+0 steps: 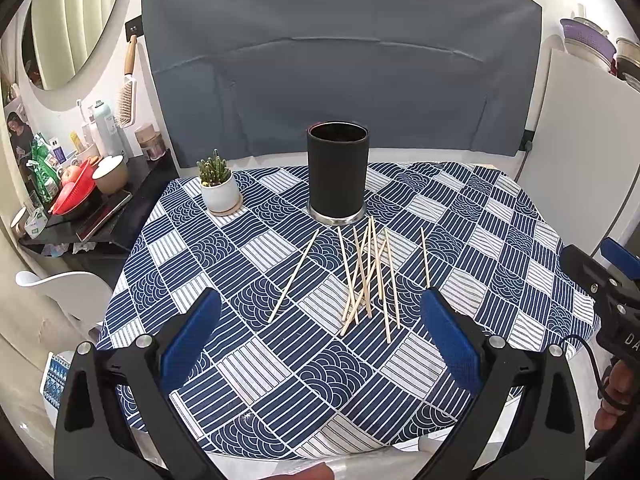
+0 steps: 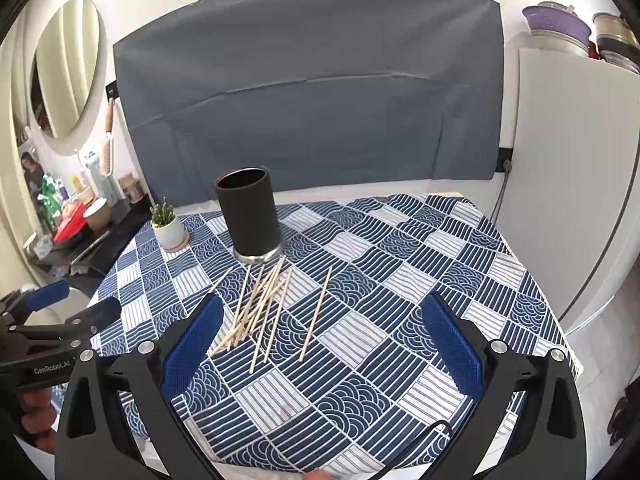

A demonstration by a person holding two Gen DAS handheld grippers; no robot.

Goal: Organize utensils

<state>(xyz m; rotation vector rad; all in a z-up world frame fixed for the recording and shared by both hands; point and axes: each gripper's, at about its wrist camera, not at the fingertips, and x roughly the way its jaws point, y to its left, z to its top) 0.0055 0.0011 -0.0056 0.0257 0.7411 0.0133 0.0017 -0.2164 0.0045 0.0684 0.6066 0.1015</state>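
a table is covered by a blue-and-white patterned cloth [image 1: 256, 376]. a black cylindrical holder [image 1: 337, 172] with a silver base is stood upright toward the far side of the table, its mouth open upward; nothing is seen sticking out of it. just in front of the holder, wooden chopsticks [image 1: 366, 276] are scattered on the cloth: most are piled in a loose crossed bundle, one stick [image 1: 294, 276] is laid apart to the left, and another [image 1: 425, 258] is laid apart to the right. the far tips of the bundle are seen almost touching the holder's base.

the left gripper [image 1: 320, 340] is held above the near part of the table with its blue-padded jaws spread wide, and nothing is held between them. the right gripper [image 2: 320, 344] is likewise held with its jaws wide apart and empty, the bundle being seen just beyond its left finger in the right wrist view. each gripper is caught at the edge of the other's view, with fingers of the holding hand [image 1: 614, 396] visible.

a small potted cactus [image 1: 218, 188] in a white pot is placed on a coaster near the far left corner of the table, well apart from the chopsticks. a grey cloth backdrop [image 1: 340, 60] is hung behind the table.
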